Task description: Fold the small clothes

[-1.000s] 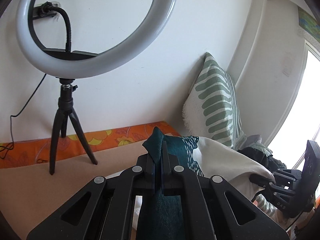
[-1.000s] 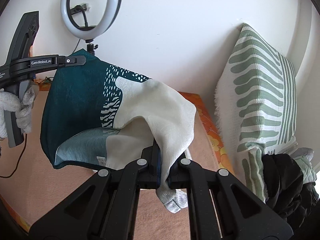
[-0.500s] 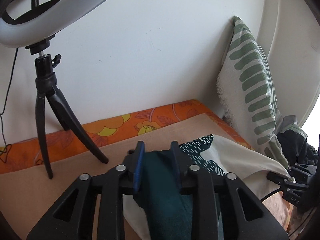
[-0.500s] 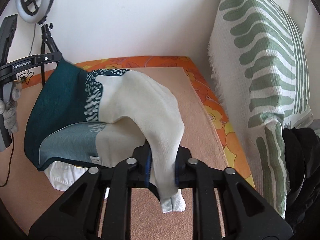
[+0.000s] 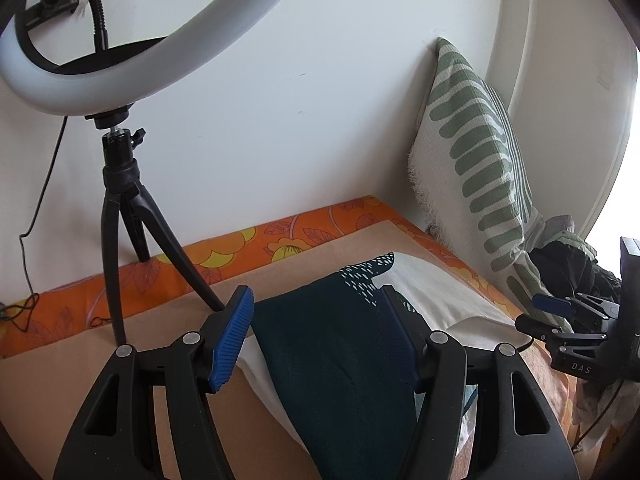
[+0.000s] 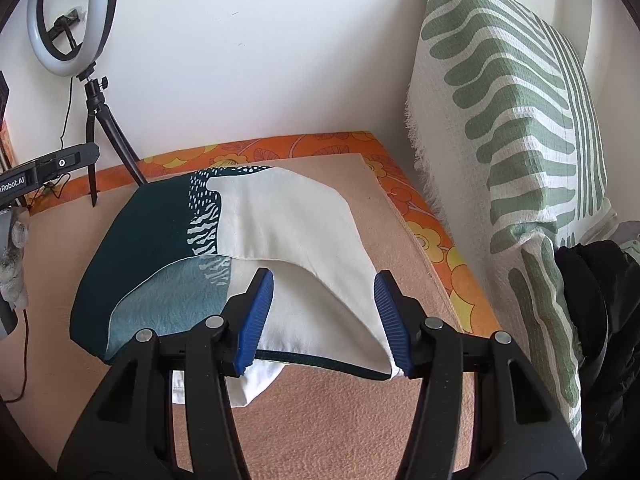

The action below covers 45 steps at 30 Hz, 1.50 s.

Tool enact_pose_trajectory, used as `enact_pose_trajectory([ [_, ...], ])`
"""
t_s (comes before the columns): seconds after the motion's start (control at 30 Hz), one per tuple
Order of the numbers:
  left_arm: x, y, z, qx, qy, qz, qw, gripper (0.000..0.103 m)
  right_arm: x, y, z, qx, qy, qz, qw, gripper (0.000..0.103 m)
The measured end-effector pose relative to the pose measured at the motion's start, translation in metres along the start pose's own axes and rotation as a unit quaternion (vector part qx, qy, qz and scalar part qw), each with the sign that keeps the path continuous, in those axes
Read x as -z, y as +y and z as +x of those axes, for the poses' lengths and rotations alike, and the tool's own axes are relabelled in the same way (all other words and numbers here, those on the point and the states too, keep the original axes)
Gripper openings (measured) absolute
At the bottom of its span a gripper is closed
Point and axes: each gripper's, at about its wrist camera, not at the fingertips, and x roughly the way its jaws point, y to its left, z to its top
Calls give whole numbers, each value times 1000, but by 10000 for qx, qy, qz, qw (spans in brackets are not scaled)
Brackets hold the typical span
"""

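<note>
I hold both sets of fingers wide, gripping nothing; the garment (image 6: 224, 240) lies just beyond my right gripper (image 6: 324, 320), long axis crosswise; my left gripper (image 5: 320, 340) straddles its dark end

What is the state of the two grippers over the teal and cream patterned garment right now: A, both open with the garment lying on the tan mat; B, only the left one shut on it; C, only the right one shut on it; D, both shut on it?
A: the left gripper and right gripper both have their blue pads spread wide, and the teal and cream patterned garment lies loose on the tan mat.
</note>
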Motion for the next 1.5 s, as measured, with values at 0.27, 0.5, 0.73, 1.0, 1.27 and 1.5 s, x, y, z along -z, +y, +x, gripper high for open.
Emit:
enact_pose_trajectory([
  [0.27, 12, -3, -42, 42, 56, 23, 10000, 72, 0, 23, -34, -19, -129, 86, 9999, 56],
  [0.5, 23, -11, -99, 45, -41, 146, 9999, 74, 2, 41, -86, 24, -357, 167, 9992, 64],
  [0.73, 35, -18, -171, 79, -315, 244, 9992, 80, 13, 72, -142, -39, -597, 159, 9981, 77],
  [1.0, 65, -22, -242, 27, -538, 421, 9977, 82, 44, 113, -192, 69, -741, 208, 9970, 86],
  [1.27, 107, -21, -298, -152, -631, 576, 9962, 84, 86, 146, -228, 201, -989, 477, 9938, 93],
  [1.5, 146, -15, -329, -415, -620, 530, 9958, 102, 123, 167, -239, 261, -1023, 685, 9921, 95],
])
